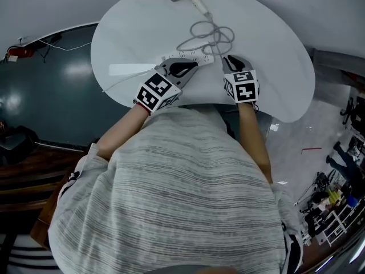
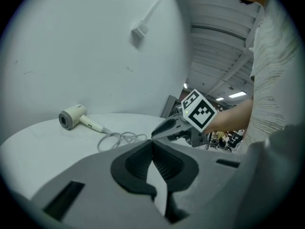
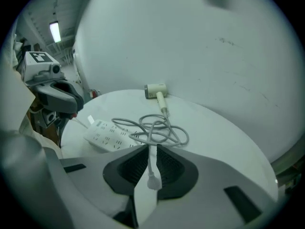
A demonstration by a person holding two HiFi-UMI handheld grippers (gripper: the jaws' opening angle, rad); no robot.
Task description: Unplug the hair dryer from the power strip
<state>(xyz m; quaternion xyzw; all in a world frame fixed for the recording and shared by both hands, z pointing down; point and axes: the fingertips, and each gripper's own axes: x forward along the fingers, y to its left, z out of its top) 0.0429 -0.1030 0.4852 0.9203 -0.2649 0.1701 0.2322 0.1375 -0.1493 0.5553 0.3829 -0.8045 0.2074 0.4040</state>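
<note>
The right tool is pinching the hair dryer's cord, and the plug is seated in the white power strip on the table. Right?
Not seated: the plug is out of the power strip and hangs free between the right tool's jaws. The right tool does pinch the hair dryer's cord. The right gripper view shows it.

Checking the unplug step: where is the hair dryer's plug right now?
In the right gripper view, the plug hangs between the right gripper's jaws, which pinch its cord, out of the power strip lying on the table further left.
</note>
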